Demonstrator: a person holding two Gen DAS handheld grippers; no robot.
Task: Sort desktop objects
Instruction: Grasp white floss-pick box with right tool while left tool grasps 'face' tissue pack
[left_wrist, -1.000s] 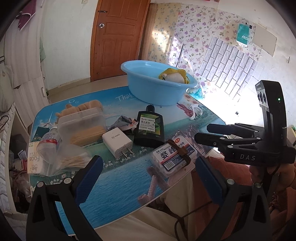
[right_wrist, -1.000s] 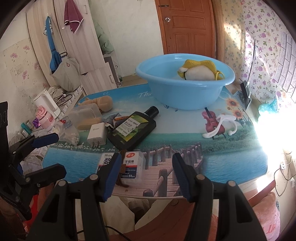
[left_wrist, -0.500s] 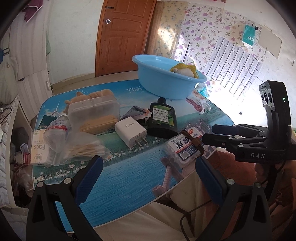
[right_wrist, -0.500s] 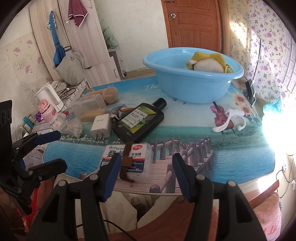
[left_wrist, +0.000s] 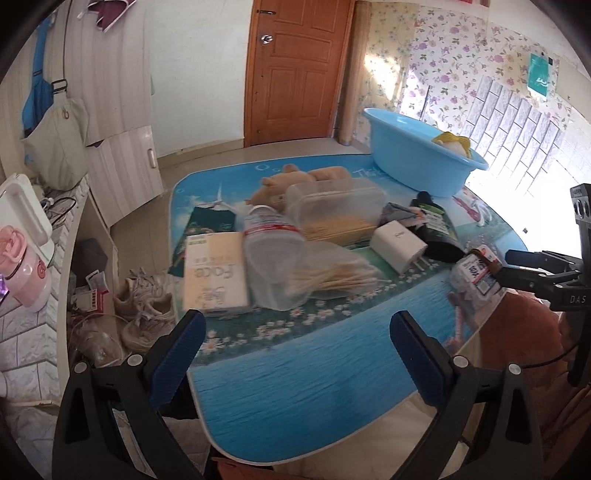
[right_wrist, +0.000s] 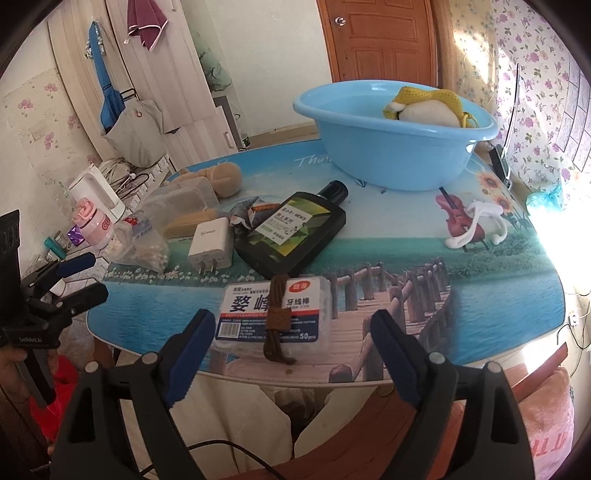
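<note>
Low in the frame the left gripper (left_wrist: 297, 334) hangs over the near edge of the desk (left_wrist: 295, 373), jaws spread wide with nothing between them. Mid-frame lie a clear bottle (left_wrist: 271, 254), a bag of cotton swabs (left_wrist: 332, 277), a white charger (left_wrist: 400, 247) and a dark bottle (left_wrist: 436, 236). A blue basin (left_wrist: 417, 162) sits at upper right. The right gripper (left_wrist: 517, 267) enters from the right edge beside a floss-pick box (left_wrist: 474, 275).

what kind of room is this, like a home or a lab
Most likely a lived-in home room: a panelled wooden door, floral wallpaper, worn pale sneakers on the floor, and a round blue plastic wash basin on the scenic-print table.
</note>
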